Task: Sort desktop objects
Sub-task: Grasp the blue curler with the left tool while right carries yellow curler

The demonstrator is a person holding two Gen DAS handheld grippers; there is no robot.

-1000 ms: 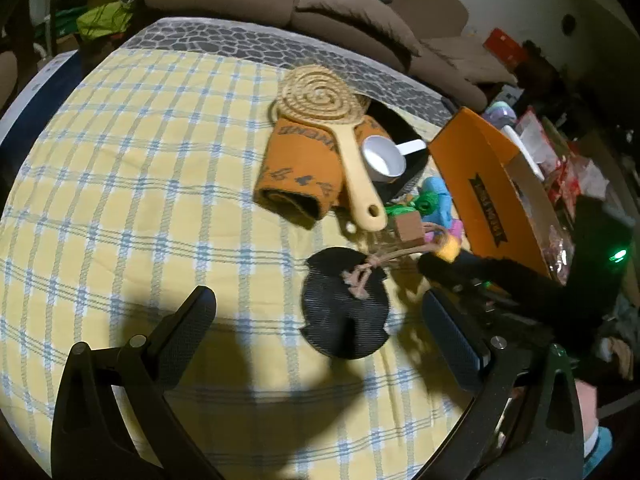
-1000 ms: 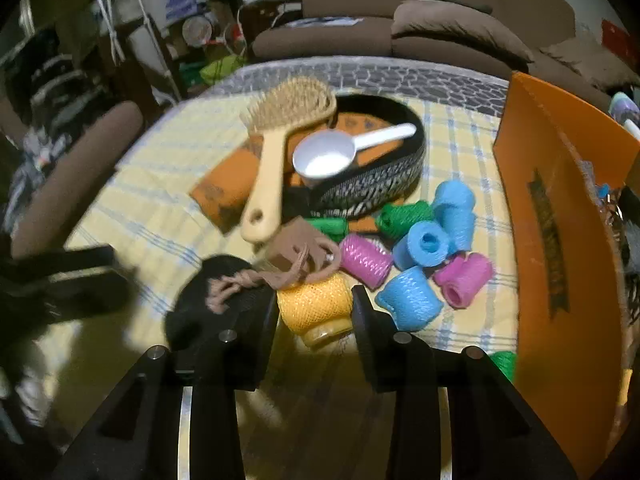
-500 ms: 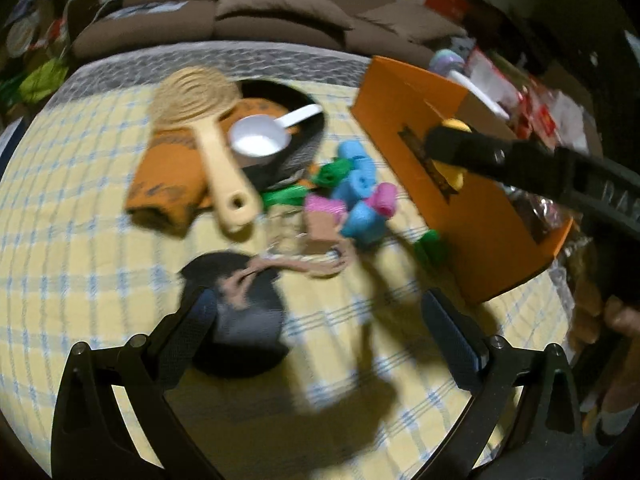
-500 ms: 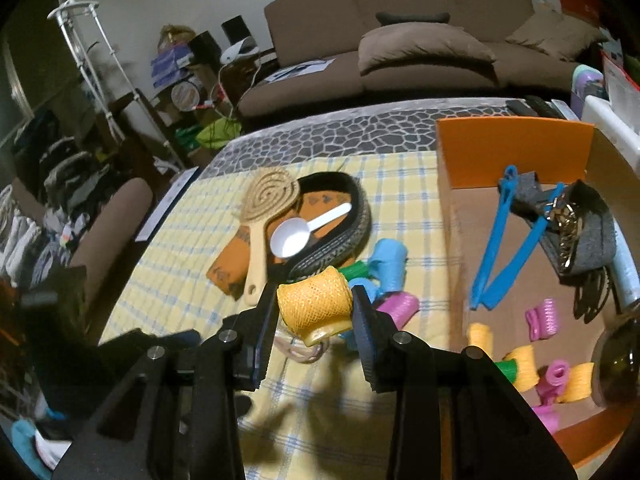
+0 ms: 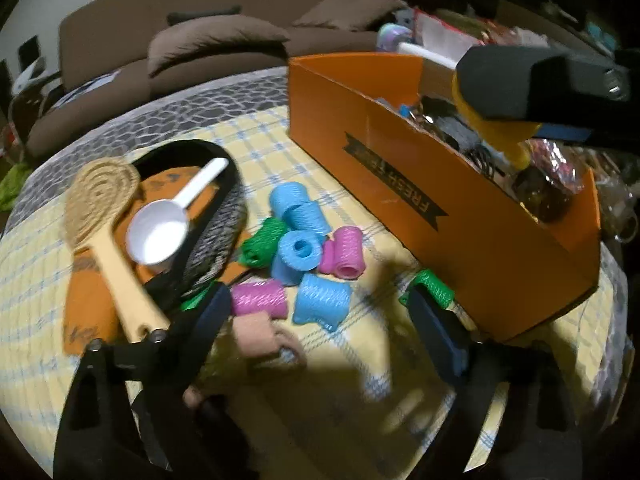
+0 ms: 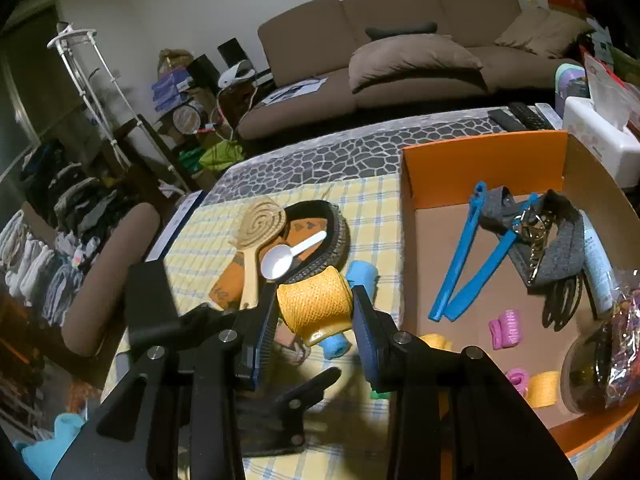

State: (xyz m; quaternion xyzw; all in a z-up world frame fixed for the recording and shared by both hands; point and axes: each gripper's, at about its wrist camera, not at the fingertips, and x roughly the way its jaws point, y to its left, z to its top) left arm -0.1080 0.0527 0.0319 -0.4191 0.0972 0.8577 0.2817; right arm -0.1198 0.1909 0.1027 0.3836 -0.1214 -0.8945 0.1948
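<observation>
My right gripper point(image 6: 315, 310) is shut on a yellow hair roller point(image 6: 314, 306) and holds it raised above the table, left of the orange box point(image 6: 480, 168). In the left wrist view the roller point(image 5: 496, 128) hangs over the box point(image 5: 440, 216). My left gripper point(image 5: 320, 308) is open and empty, low over the yellow checked cloth point(image 5: 340, 356). A cluster of blue point(image 5: 298, 254), pink point(image 5: 344, 252) and green point(image 5: 260, 240) rollers lies just ahead of it. A green roller point(image 5: 434, 286) lies by its right finger.
A wooden hairbrush point(image 5: 102, 216), a white scoop point(image 5: 168, 220), a black headband point(image 5: 224, 216) and an orange cloth point(image 5: 92, 308) lie on the left. The box holds blue clips point(image 6: 468, 256), a grey band point(image 6: 560, 256) and several rollers. A sofa point(image 6: 400, 52) stands behind the table.
My right gripper lifted the yellow roller off the table and carried it up and right toward the box. My left gripper moved right and forward, close to the roller cluster.
</observation>
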